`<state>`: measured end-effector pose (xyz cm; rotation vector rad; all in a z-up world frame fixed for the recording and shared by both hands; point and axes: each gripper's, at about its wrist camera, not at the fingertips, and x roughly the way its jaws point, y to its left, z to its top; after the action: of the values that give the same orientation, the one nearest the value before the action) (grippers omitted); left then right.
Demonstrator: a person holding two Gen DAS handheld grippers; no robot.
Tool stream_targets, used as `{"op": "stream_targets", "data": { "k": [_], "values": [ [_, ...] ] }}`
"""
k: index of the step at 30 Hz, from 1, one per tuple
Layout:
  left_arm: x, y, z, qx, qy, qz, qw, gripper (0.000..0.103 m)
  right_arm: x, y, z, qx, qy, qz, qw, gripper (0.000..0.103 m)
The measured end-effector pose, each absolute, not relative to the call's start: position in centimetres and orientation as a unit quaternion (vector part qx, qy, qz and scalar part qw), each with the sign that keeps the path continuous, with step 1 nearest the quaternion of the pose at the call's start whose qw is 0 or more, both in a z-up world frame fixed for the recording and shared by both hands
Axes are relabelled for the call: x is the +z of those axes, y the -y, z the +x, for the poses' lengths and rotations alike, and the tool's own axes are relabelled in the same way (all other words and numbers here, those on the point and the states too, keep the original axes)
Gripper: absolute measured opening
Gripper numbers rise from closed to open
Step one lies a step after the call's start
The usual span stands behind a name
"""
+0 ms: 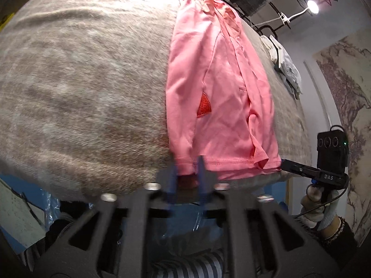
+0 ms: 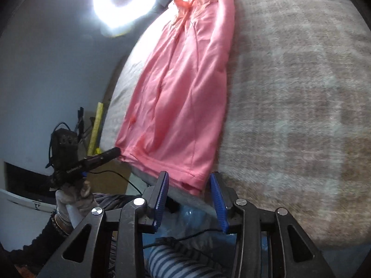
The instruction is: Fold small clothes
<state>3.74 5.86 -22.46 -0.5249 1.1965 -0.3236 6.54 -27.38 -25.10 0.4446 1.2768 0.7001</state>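
A pink garment (image 1: pixel 222 97) lies folded lengthwise on a grey-beige fuzzy blanket (image 1: pixel 81 81), its hem at the near edge. My left gripper (image 1: pixel 187 162) has its blue fingers close together around the hem's left corner; the view is blurred there. My right gripper (image 2: pixel 189 178) is open, its blue fingers either side of the hem's right corner of the garment (image 2: pixel 180 88). In the left wrist view the right gripper (image 1: pixel 292 165) touches the hem's right corner. In the right wrist view the left gripper (image 2: pixel 113 151) sits at the other corner.
A pile of pale clothes (image 1: pixel 283 62) lies at the blanket's far right edge. A bright ring lamp (image 2: pixel 125 2) shines beyond the blanket (image 2: pixel 301 92). Blue plastic (image 1: pixel 48 199) and a striped sleeve (image 2: pixel 167 264) lie below the near edge.
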Motion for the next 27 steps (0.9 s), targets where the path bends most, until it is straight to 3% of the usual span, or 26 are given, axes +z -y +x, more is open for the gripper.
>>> {"op": "stream_targets", "data": {
  "k": [3, 4, 12, 17, 27],
  "values": [
    [-22.1, -5.5, 3.7, -0.147, -0.547, -0.235, 0.790, 0.004, -25.7, 26.9, 6.8, 0.325, -0.582, 0.210, 0.715, 0.008],
    [-21.7, -5.5, 3.4, -0.148, -0.541, -0.235, 0.794, 0.003, -26.0, 26.6, 6.9, 0.327, -0.584, 0.212, 0.712, 0.004],
    [-19.8, -6.1, 1.9, -0.151, -0.518, -0.233, 0.809, 0.003, -23.2, 27.1, 4.7, 0.347, -0.559, 0.213, 0.722, 0.002],
    [-21.5, -5.7, 2.4, -0.137, -0.542, -0.222, 0.799, 0.003, -25.8, 26.0, 5.4, 0.319, -0.595, 0.191, 0.713, 0.002],
    [-18.7, -5.1, 3.7, -0.152, -0.517, -0.221, 0.813, 0.003, -24.5, 26.2, 6.5, 0.341, -0.568, 0.222, 0.715, 0.002]
  ]
}}
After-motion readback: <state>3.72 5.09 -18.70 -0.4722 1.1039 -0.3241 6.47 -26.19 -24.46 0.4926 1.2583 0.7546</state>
